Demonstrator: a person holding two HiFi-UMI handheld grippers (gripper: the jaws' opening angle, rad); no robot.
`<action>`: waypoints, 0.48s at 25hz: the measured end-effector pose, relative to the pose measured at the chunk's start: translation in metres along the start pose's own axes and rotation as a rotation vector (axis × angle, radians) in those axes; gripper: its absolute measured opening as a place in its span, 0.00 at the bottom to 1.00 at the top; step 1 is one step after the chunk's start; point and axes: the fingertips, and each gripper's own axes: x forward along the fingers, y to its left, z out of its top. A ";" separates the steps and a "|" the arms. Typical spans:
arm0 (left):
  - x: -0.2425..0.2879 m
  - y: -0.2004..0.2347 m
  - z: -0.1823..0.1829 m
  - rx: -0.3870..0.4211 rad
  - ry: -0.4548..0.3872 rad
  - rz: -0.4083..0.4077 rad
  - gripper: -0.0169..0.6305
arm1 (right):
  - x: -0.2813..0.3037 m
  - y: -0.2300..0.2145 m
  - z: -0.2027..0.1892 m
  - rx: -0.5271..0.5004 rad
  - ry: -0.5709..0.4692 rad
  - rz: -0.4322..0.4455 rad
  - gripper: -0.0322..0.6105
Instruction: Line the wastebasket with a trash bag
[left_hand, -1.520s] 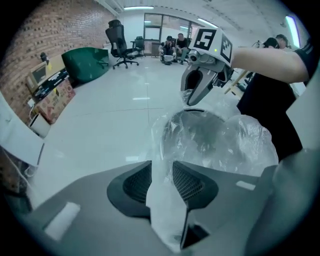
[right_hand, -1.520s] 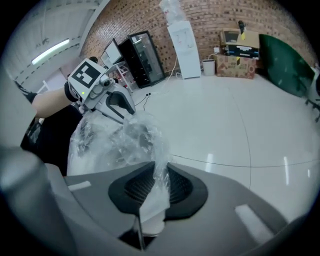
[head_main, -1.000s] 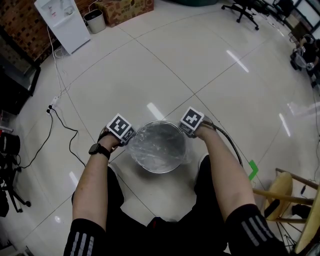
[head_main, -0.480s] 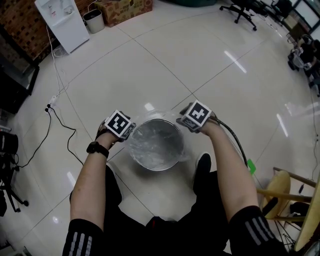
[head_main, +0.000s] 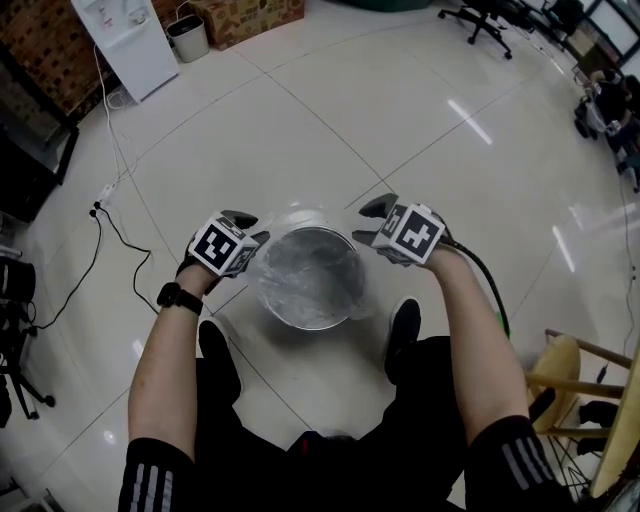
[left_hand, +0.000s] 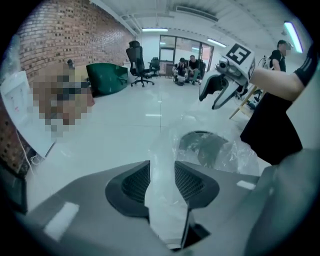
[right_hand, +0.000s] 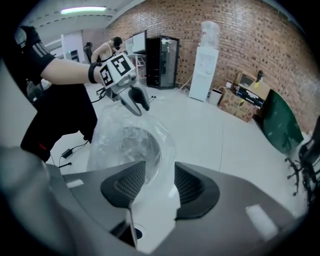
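Clear crinkled plastic trash bag (head_main: 305, 282), glossy tiled floor (head_main: 350, 120), rough brick wall (right_hand: 260, 30)

Black striped sleeves (head_main: 152, 482), black wristwatch (head_main: 170, 297), black shoes (head_main: 403, 328)

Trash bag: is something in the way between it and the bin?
Nothing visible is. The trash bag already hangs inside the wastebasket, spilling over its rim. The left claw pinches its edge; the right claw, whose jaws have just been opening, holds nothing between them.
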 end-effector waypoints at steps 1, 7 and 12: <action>-0.003 -0.001 0.003 -0.005 -0.023 0.000 0.25 | -0.004 0.007 0.001 -0.032 0.002 0.008 0.36; 0.004 -0.012 -0.018 -0.020 0.023 -0.011 0.25 | -0.021 0.062 -0.008 -0.123 0.035 0.129 0.38; 0.023 -0.004 -0.045 -0.153 0.040 -0.031 0.25 | -0.004 0.081 -0.054 -0.122 0.148 0.184 0.45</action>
